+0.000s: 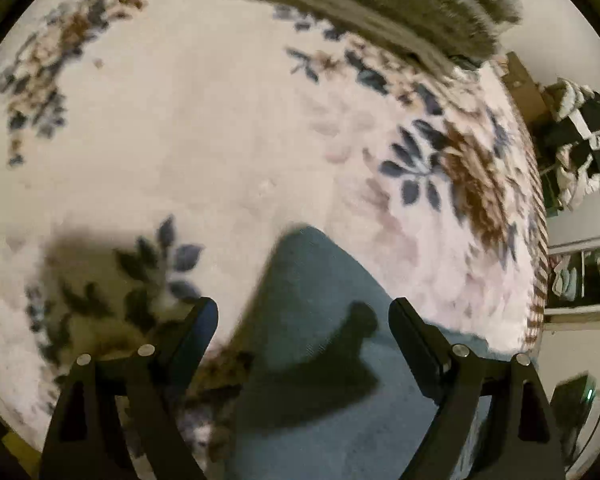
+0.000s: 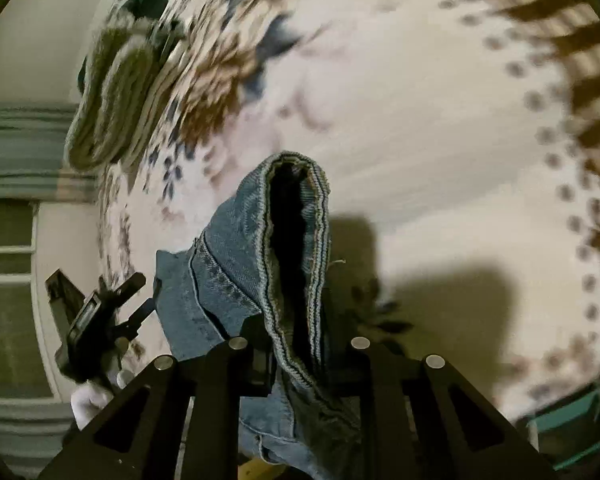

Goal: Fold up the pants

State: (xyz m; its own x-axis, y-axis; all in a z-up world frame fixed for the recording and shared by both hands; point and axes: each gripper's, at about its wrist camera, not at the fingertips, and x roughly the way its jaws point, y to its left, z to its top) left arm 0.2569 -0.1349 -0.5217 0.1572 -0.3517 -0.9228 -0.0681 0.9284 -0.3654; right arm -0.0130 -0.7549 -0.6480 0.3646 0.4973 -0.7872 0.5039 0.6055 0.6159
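Observation:
Blue denim pants (image 1: pixel 316 320) lie on a cream floral blanket (image 1: pixel 188 132). In the left wrist view my left gripper (image 1: pixel 303 312) is open, its two black fingers standing wide apart just above the denim, holding nothing. In the right wrist view my right gripper (image 2: pixel 300 344) is shut on the pants (image 2: pixel 236 264), pinching a hemmed edge (image 2: pixel 296 240) that stands up as an open fold between the fingers. The left gripper also shows in the right wrist view (image 2: pixel 132 300), low at the left beside the denim.
A folded grey-green fuzzy blanket (image 1: pixel 388 4) lies at the far end of the bed, also seen in the right wrist view (image 2: pixel 112 92). The bed edge with a brown striped border (image 1: pixel 540 264) runs along the right; clutter (image 1: pixel 576 136) stands beyond it.

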